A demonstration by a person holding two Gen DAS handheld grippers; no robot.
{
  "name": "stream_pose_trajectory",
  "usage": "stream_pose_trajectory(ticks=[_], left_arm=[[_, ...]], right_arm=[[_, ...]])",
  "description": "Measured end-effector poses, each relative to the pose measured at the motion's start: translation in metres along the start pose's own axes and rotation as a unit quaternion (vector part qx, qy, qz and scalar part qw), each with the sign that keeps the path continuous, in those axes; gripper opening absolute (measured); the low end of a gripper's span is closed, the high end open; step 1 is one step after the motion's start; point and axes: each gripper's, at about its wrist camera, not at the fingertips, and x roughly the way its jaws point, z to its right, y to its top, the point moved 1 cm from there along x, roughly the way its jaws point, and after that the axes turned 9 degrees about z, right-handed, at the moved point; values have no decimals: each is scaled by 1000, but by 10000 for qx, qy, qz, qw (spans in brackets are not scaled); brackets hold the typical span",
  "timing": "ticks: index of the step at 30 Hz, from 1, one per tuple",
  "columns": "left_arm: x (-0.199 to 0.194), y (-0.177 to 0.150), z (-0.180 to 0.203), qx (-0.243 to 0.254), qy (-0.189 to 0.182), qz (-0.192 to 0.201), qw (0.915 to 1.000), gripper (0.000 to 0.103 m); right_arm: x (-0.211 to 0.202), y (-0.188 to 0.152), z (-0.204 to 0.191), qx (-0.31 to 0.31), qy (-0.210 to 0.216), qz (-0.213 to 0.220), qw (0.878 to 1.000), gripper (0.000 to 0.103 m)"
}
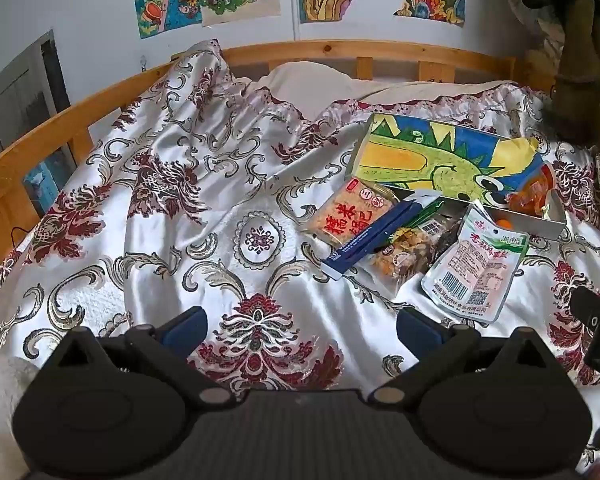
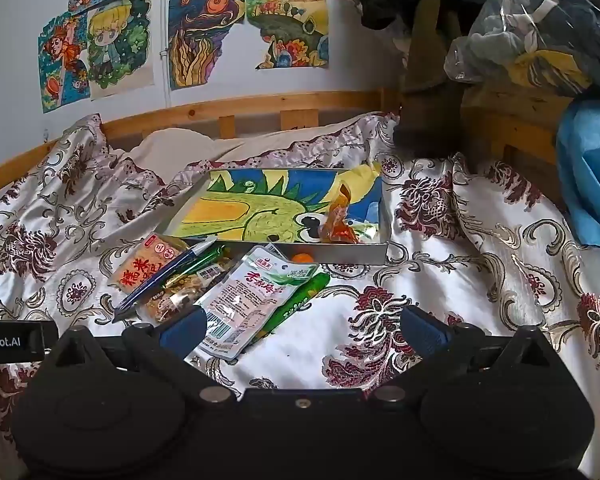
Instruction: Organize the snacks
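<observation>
- The left tool (image 1: 300,330) hangs over bare bedspread (image 1: 172,216), its jaws spread wide with nothing between them; the snack pile sits ahead of it and off to its right.
- The right tool (image 2: 300,330) is likewise released and empty. Its left pad sits just over the near corner of the white pouch (image 2: 252,300), but I cannot tell whether it touches it.
- The shallow tray (image 2: 352,254), lined with a crayon drawing of a green creature, rests on the bed beyond the pile; it looks like the intended home for the snacks.
- One packet, an orange-red wrapped snack (image 2: 338,222), already lies inside the tray at its right end, so by my reading the sorting has barely begun.
- The rest lie heaped against the tray's near wall, overlapping, probably dumped there together within easy reach of both tools.
- Count outside the tray: one orange rice-cracker pack with red characters (image 2: 146,266), one long blue stick packet (image 2: 168,276) laid across it, one clear bag of mixed pieces (image 2: 180,296), one white pouch on top, one green stick packet (image 2: 300,300) poking out under the pouch, and a second green wrapper (image 2: 204,258) behind the blue stick.
- A small orange round thing (image 2: 302,258) sits against the tray wall; what it is I cannot say.
- The white pouch, uppermost and nearest the right tool, seems the natural first pick.
</observation>
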Motion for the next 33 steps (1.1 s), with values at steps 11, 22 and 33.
stream_pose_trajectory(ticks=[11, 22, 33], left_arm=[[0, 0, 0, 21, 10, -12, 10000, 102], [-1, -1, 1, 30, 13, -21, 10000, 102], [0, -2, -1, 36, 16, -28, 10000, 102]], right_arm=[[0, -1, -1, 5, -2, -17, 10000, 102], [0, -2, -1, -10, 2, -11, 10000, 102], [0, -2, -1, -11, 5, -16, 10000, 102]])
